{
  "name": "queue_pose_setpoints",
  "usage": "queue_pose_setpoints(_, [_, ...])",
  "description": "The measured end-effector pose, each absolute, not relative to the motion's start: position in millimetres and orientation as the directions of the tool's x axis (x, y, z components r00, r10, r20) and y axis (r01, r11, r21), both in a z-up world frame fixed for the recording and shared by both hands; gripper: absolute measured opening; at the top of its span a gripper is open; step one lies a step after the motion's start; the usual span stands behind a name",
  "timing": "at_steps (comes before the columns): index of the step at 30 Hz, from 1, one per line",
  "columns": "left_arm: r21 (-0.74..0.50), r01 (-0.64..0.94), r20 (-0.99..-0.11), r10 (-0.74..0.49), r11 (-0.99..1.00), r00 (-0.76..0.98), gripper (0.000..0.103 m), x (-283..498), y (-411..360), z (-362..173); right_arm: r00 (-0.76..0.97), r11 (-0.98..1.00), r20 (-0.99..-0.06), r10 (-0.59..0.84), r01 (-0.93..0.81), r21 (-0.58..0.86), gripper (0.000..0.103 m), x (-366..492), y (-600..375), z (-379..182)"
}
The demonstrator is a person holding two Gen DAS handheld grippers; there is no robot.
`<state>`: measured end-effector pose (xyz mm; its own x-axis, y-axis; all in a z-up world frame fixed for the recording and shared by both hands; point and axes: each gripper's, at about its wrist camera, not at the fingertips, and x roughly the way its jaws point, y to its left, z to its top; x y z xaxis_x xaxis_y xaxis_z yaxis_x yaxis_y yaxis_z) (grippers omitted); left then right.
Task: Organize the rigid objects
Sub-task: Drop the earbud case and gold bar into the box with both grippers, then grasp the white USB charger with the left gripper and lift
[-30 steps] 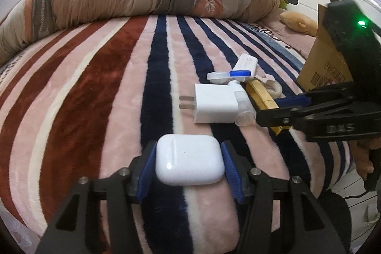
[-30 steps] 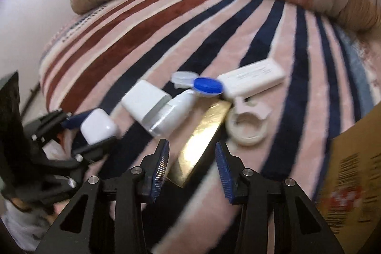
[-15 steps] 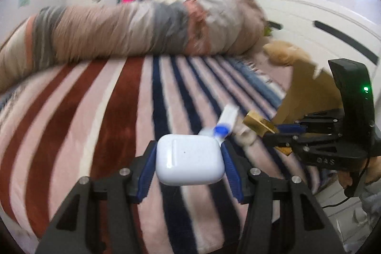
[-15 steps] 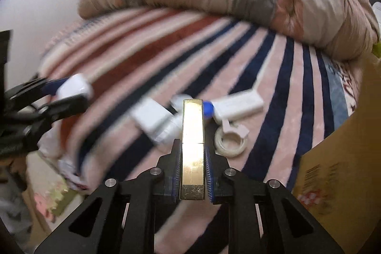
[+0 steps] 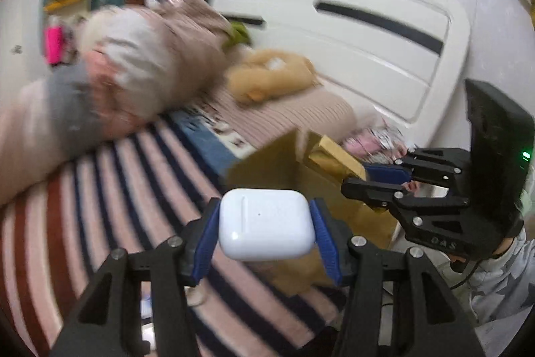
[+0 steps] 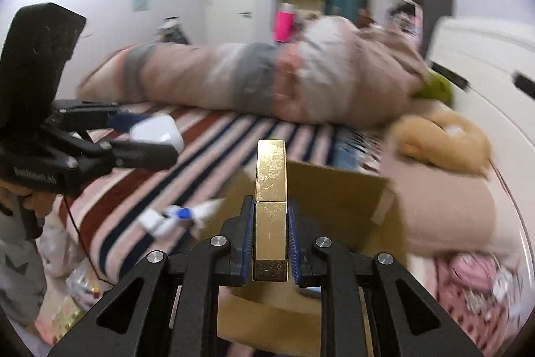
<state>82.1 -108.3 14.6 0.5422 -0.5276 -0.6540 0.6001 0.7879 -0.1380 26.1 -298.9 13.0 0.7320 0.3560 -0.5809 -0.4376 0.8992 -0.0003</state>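
Note:
My left gripper [image 5: 265, 231] is shut on a white earbuds case [image 5: 265, 228] and holds it in the air beside the open cardboard box [image 5: 267, 169]. It also shows in the right wrist view [image 6: 157, 131]. My right gripper [image 6: 270, 240] is shut on a long gold bar-shaped box [image 6: 271, 189] and holds it over the cardboard box [image 6: 334, 193]. In the left wrist view the gold box [image 5: 337, 158] sticks out over the carton's opening. Several small white items [image 6: 177, 214] lie blurred on the striped blanket.
The striped blanket [image 5: 100, 206] covers the bed, with a rolled duvet [image 6: 267, 79] at its far side. A tan plush toy [image 5: 271, 76] lies on a pillow by the white headboard [image 5: 367, 32]. The carton stands at the bed's right edge.
Both grippers have risen off the blanket and swung right toward the cardboard box, each carrying its object. The right gripper closed on the gold box a second ago.

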Motion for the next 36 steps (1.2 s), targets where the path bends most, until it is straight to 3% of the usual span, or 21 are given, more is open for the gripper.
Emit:
queue_pose_setpoints(6, [-0.152, 0.625, -0.773, -0.486, 0.766, 0.408, 0.054, 117.1, -169.0, -23.8, 0.727, 0.923, -0.611, 0.312, -0.385, 0.012, 0.014, 24.5, -338.6, -2.6])
queue_pose_setpoints(8, [-0.17, 0.615, -0.753, -0.504, 0.77, 0.423, 0.072, 118.5, -162.1, -20.7, 0.716, 0.919, -0.618, 0.324, -0.393, 0.027, 0.014, 24.3, -342.5, -4.3])
queue_pose_setpoints(10, [-0.177, 0.59, -0.719, -0.512, 0.788, 0.469, 0.08, 116.1, -144.1, -11.4, 0.704, 0.91, -0.622, 0.344, -0.413, 0.036, 0.014, 28.1, -338.1, -5.0])
queue_pose_setpoints(12, [-0.168, 0.554, -0.696, -0.496, 0.816, 0.519, 0.08, 113.2, -120.8, -3.1, 0.691, 0.897, -0.625, 0.365, -0.441, 0.037, 0.014, 34.1, -329.5, -6.5])
queue_pose_setpoints(17, [-0.066, 0.379, -0.675, -0.321, 0.923, 0.665, 0.08, 98.1, -45.0, 0.6, 0.627, 0.867, -0.681, 0.38, -0.498, 0.025, 0.014, 51.2, -293.5, -17.9])
queue_pose_setpoints(22, [-0.066, 0.243, -0.698, -0.219, 0.968, 0.681, 0.08, 80.7, 26.3, -44.7, 0.565, 0.884, -0.763, 0.315, -0.467, 0.019, 0.014, 73.7, -267.2, -39.0])
queue_pose_setpoints(24, [-0.062, 0.212, -0.735, -0.188, 0.975, 0.652, 0.08, 79.2, 44.2, -77.5, 0.577, 0.902, -0.768, 0.279, -0.432, 0.003, 0.022, 75.4, -265.1, -43.3])
queue_pose_setpoints(26, [-0.088, 0.191, -0.769, -0.189, 0.978, 0.611, 0.08, 80.5, 55.2, -111.2, 0.594, 0.908, -0.754, 0.281, -0.418, 0.009, 0.052, 73.2, -265.0, -41.7])
queue_pose_setpoints(27, [-0.105, 0.18, -0.783, -0.193, 0.978, 0.591, 0.08, 80.5, 60.5, -126.0, 0.606, 0.908, -0.741, 0.29, -0.419, 0.012, 0.055, 70.1, -263.5, -38.6])
queue_pose_setpoints(33, [-0.191, 0.143, -0.812, -0.239, 0.971, 0.533, 0.078, 84.0, 66.9, -185.1, 0.631, 0.881, -0.694, 0.347, -0.473, 0.011, 0.055, 60.4, -240.3, -21.4])
queue_pose_setpoints(36, [-0.24, 0.121, -0.794, -0.266, 0.963, 0.547, 0.062, 82.4, 70.2, -192.2, 0.635, 0.864, -0.676, 0.373, -0.504, 0.004, 0.055, 54.0, -224.8, -15.9])
